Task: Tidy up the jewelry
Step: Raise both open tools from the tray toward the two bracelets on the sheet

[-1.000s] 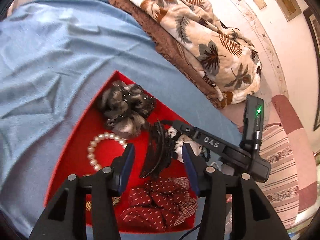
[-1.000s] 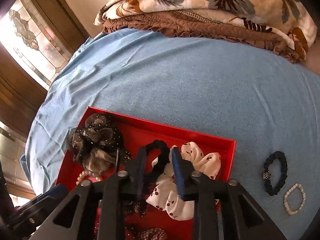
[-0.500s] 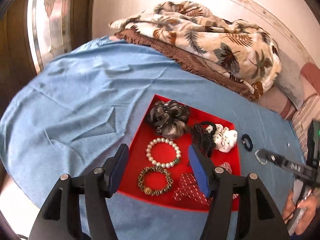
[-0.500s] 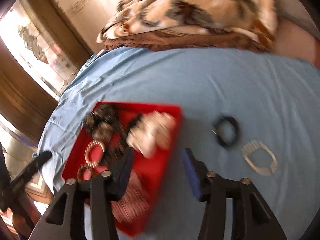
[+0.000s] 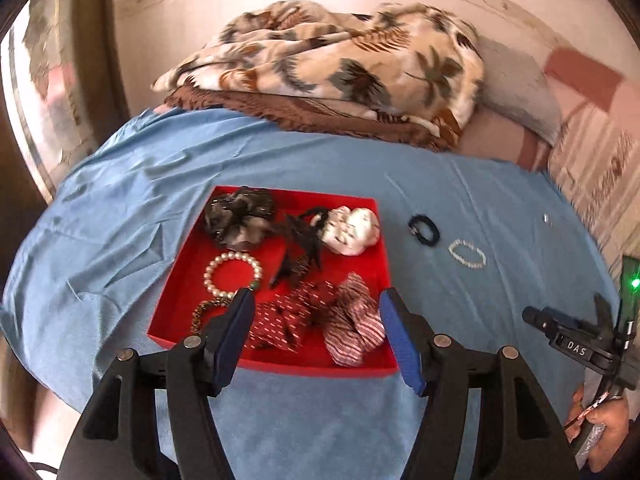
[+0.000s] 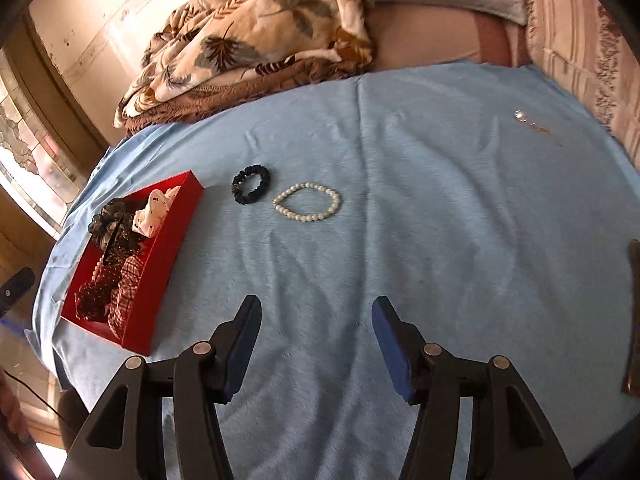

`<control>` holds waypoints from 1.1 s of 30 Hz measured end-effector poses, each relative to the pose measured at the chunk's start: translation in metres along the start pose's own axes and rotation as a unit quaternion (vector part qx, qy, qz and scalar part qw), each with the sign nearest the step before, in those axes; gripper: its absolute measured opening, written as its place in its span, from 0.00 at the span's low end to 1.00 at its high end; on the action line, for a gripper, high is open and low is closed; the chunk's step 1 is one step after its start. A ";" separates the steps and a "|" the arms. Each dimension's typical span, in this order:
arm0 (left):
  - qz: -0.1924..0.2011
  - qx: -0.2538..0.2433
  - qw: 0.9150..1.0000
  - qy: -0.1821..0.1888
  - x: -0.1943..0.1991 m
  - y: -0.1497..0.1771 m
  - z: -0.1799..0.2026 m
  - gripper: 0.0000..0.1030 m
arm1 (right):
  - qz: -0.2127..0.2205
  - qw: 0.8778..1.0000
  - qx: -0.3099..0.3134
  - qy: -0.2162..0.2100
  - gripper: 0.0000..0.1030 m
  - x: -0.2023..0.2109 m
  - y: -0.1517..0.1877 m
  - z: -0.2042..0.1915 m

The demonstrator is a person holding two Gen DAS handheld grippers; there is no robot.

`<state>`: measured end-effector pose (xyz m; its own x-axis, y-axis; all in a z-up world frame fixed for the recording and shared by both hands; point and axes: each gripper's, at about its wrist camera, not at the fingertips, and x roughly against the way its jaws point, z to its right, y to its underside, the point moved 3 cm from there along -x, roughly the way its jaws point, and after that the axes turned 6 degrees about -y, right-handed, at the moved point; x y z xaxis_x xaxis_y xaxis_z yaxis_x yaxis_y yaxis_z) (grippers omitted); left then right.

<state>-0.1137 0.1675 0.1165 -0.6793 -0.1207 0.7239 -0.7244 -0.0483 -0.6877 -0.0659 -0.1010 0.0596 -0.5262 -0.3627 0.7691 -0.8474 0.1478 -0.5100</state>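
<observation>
beside red tray (image 6: 160,264): bracelet (image 6: 307,202) (pearl).

Bed: blue sheet (image 6: 400,240) spread flat
Blanket (image 5: 340,68): leaf-print, heaped at the far edge
Pillow (image 5: 516,92): grey, beside blanket
Window (image 6: 24,160): perhaps stained glass

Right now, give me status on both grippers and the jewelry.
Left gripper open, empty. Right gripper open, empty. White bead bracelet and dark scrunchie outside red tray. Nothing blocking.

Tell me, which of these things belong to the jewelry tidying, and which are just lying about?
Part of the job:
red tray
white bead bracelet
dark scrunchie
small silver piece

Just lying about:
leaf-print blanket
blue sheet
striped pillow
</observation>
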 end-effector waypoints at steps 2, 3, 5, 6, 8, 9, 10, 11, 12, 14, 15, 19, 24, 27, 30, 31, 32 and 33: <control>-0.002 -0.018 1.000 -0.010 0.002 0.004 0.011 0.62 | 0.005 1.000 0.001 0.000 0.61 0.004 0.007 -0.001; -0.003 -0.024 1.000 -0.013 0.003 0.006 0.015 0.62 | 0.006 1.000 0.001 -0.003 0.61 0.004 0.010 -0.003; -0.006 -0.034 0.999 -0.018 0.004 0.009 0.021 0.62 | 0.002 1.000 0.003 -0.004 0.61 0.002 0.015 -0.007; -0.009 -0.039 0.999 -0.022 0.004 0.011 0.024 0.62 | 0.000 1.000 0.005 -0.004 0.62 0.001 0.017 -0.009; -0.012 -0.044 0.999 -0.027 0.003 0.013 0.027 0.62 | -0.002 1.000 0.010 -0.003 0.62 0.000 0.021 -0.010; -0.014 -0.046 0.998 -0.030 0.003 0.014 0.028 0.62 | -0.002 1.000 0.011 -0.003 0.62 0.001 0.023 -0.010; -0.016 -0.048 0.998 -0.032 0.002 0.014 0.028 0.62 | -0.002 1.000 0.011 -0.002 0.62 0.001 0.023 -0.009; -0.018 -0.050 0.998 -0.033 0.002 0.015 0.029 0.62 | -0.001 1.000 0.011 -0.001 0.63 0.001 0.024 -0.009; -0.020 -0.052 0.998 -0.034 0.001 0.015 0.031 0.62 | 0.001 1.000 0.009 0.000 0.63 0.002 0.024 -0.008; -0.023 -0.057 0.997 -0.037 -0.001 0.016 0.033 0.62 | 0.002 1.000 0.006 0.001 0.64 0.003 0.024 -0.005; -0.024 -0.059 0.997 -0.038 -0.002 0.016 0.035 0.62 | 0.002 1.000 0.005 0.001 0.64 0.002 0.024 -0.003; -0.027 -0.068 0.997 -0.035 -0.004 0.018 0.041 0.63 | 0.001 1.000 0.002 0.001 0.64 0.001 0.024 0.001; -0.033 -0.077 0.996 -0.034 -0.010 0.020 0.048 0.63 | -0.003 1.000 0.003 0.002 0.64 -0.004 0.025 0.002; -0.038 -0.080 0.995 -0.034 -0.015 0.020 0.050 0.63 | -0.006 1.000 0.004 0.001 0.64 -0.007 0.024 0.003; -0.043 -0.081 0.995 -0.035 -0.019 0.020 0.052 0.63 | -0.009 1.000 0.004 0.001 0.64 -0.010 0.024 0.005; -0.045 -0.082 0.995 -0.035 -0.021 0.020 0.053 0.63 | -0.010 1.000 0.004 0.002 0.64 -0.012 0.023 0.006; -0.047 -0.083 0.995 -0.036 -0.023 0.020 0.053 0.63 | -0.011 1.000 0.004 0.002 0.64 -0.013 0.022 0.006; -0.049 -0.083 0.995 -0.035 -0.025 0.020 0.055 0.63 | -0.011 1.000 0.004 0.002 0.64 -0.014 0.021 0.008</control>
<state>-0.1048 0.1154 0.0814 -0.5985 -0.1935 0.7774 -0.8004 0.1011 -0.5909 -0.0760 -0.0997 0.0347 -0.5072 -0.3621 0.7821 -0.8584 0.1320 -0.4957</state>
